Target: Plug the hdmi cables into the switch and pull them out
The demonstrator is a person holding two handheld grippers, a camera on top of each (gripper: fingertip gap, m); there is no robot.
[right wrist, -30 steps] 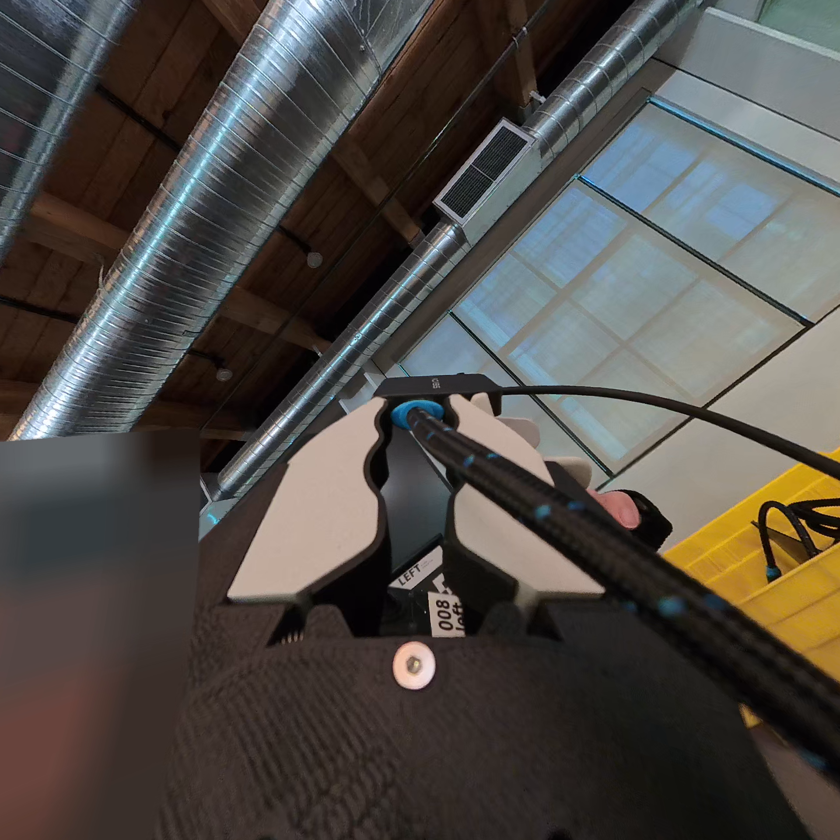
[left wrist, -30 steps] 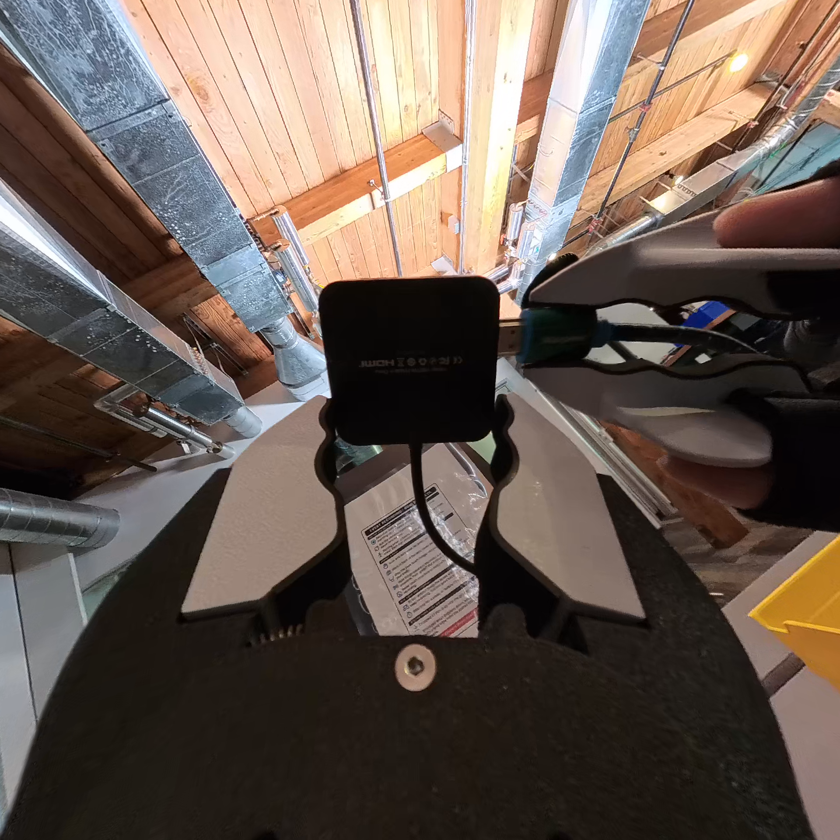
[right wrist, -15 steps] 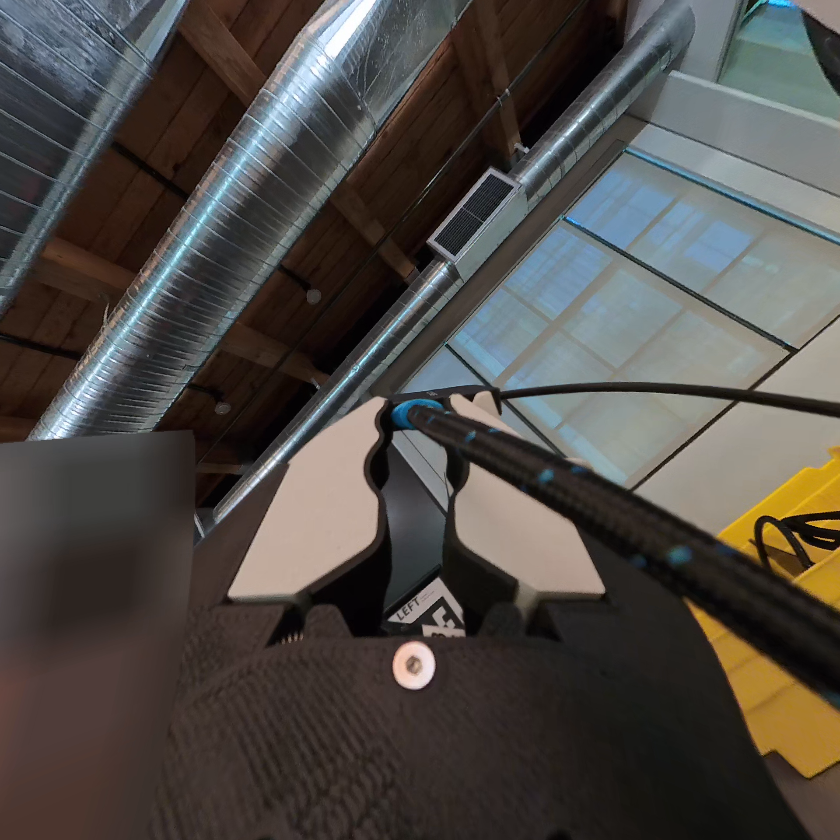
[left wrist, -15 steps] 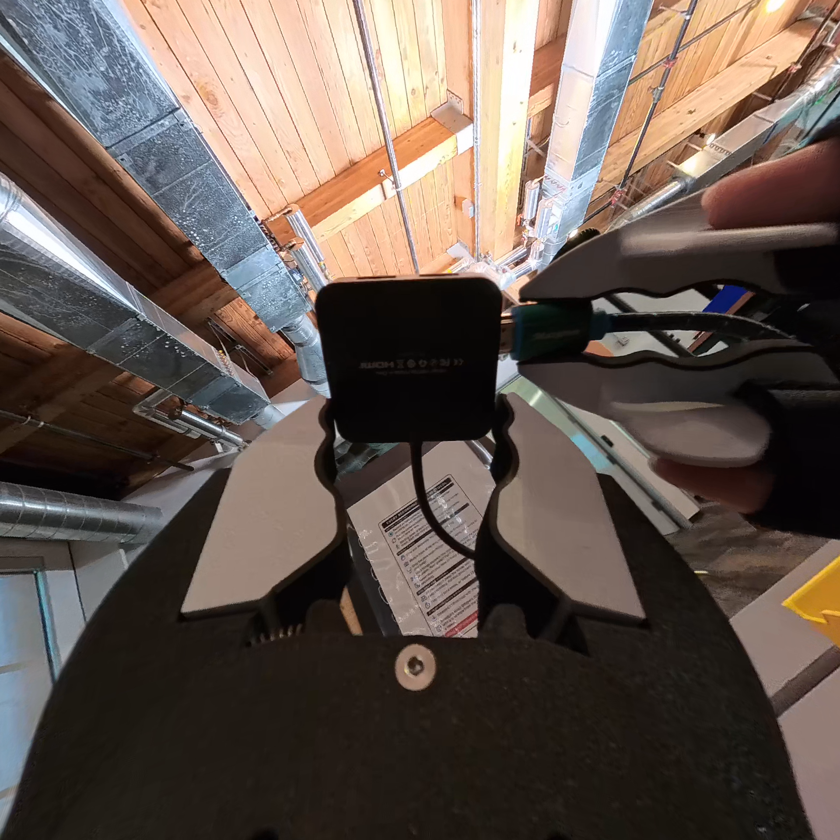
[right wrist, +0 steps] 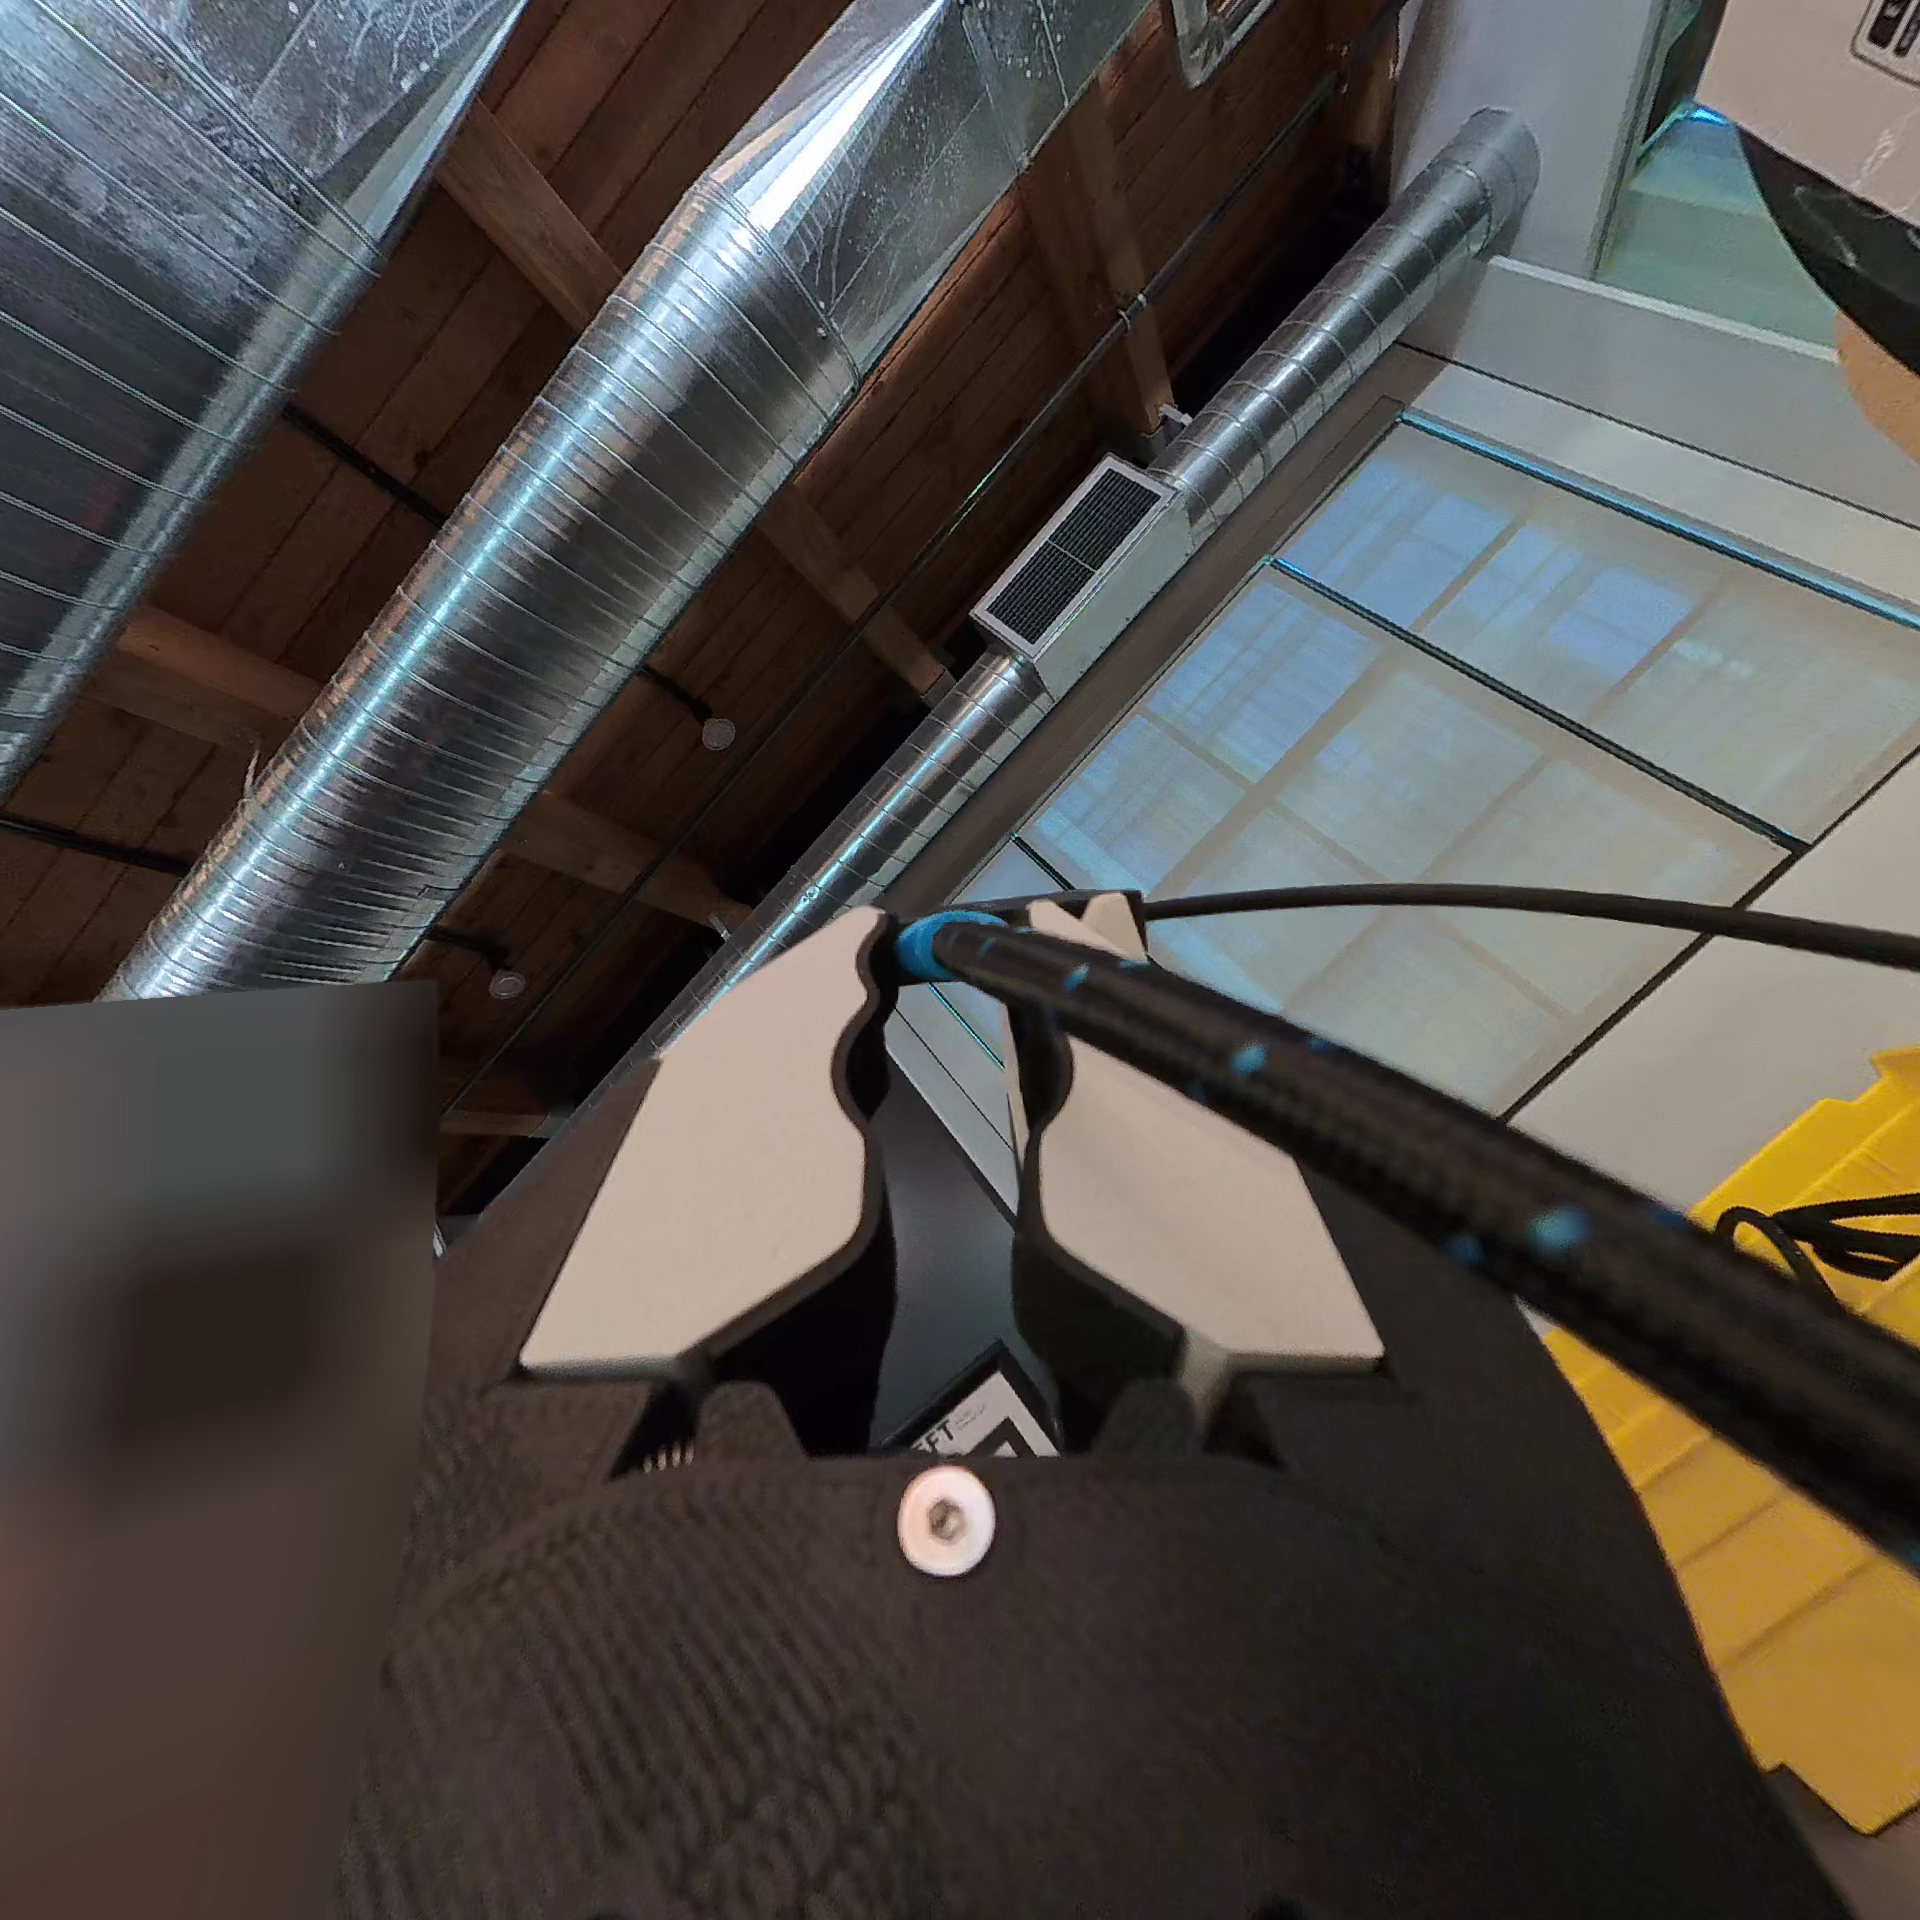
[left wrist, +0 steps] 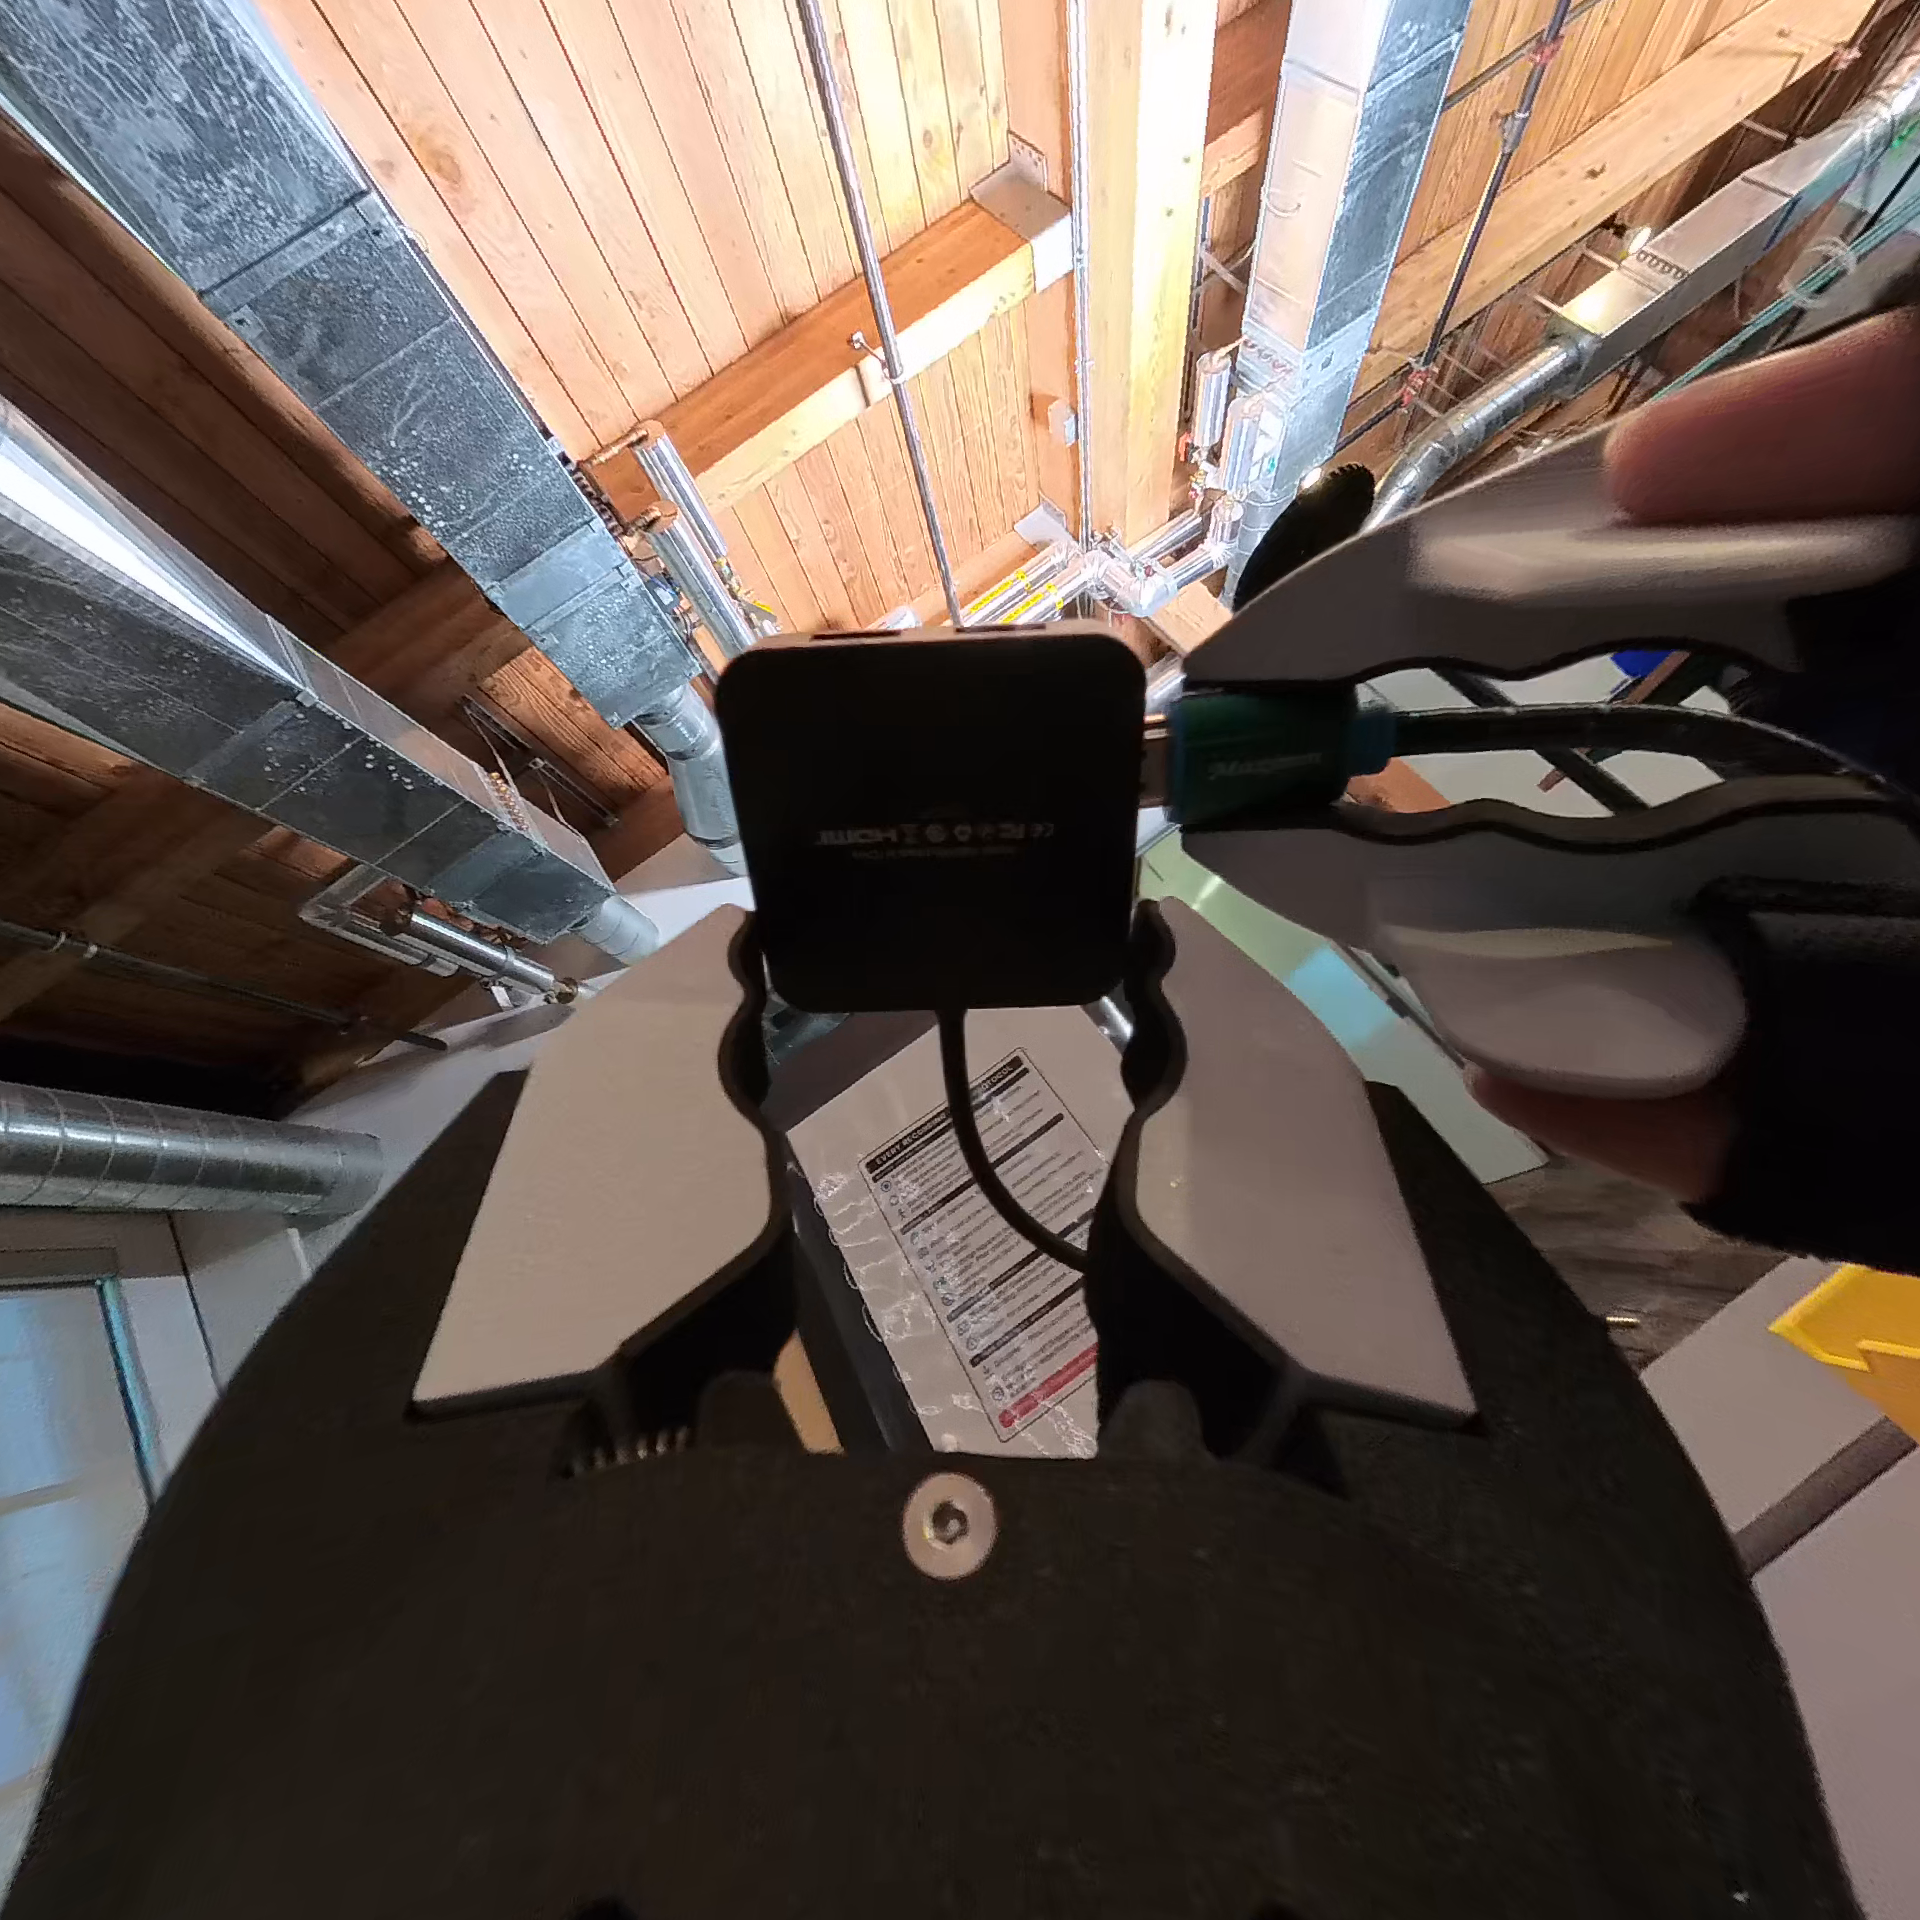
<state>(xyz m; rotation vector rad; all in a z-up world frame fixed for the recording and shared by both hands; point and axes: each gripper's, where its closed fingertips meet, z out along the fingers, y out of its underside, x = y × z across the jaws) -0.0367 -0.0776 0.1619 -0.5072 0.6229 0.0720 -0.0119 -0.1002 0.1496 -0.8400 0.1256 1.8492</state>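
My left gripper [left wrist: 943, 935] is shut on the black HDMI switch [left wrist: 935, 810] and holds it up in the air, with the ceiling behind it. The switch's thin black lead [left wrist: 966, 1122] hangs down between my fingers. My right gripper [left wrist: 1195, 753] comes in from the right, shut on a blue HDMI plug [left wrist: 1257, 764]. The plug's metal tip sits in the switch's right side, with a short strip of metal showing. In the right wrist view my right gripper [right wrist: 951, 956] clamps the blue plug [right wrist: 925, 948]. Its braided black cable [right wrist: 1455, 1174] runs off to the lower right. The switch is almost hidden there.
A yellow bin [right wrist: 1766, 1558] with black cables [right wrist: 1829, 1236] stands at the lower right; its corner shows in the left wrist view [left wrist: 1860, 1340]. A printed sheet in plastic [left wrist: 997, 1216] is behind my left fingers. Metal ducts [right wrist: 540, 644] and wooden beams are overhead.
The blue plug has moved left toward the switch, and less of its metal tip shows. Both views have tilted a little, and the yellow bin has slid toward the frame edge.
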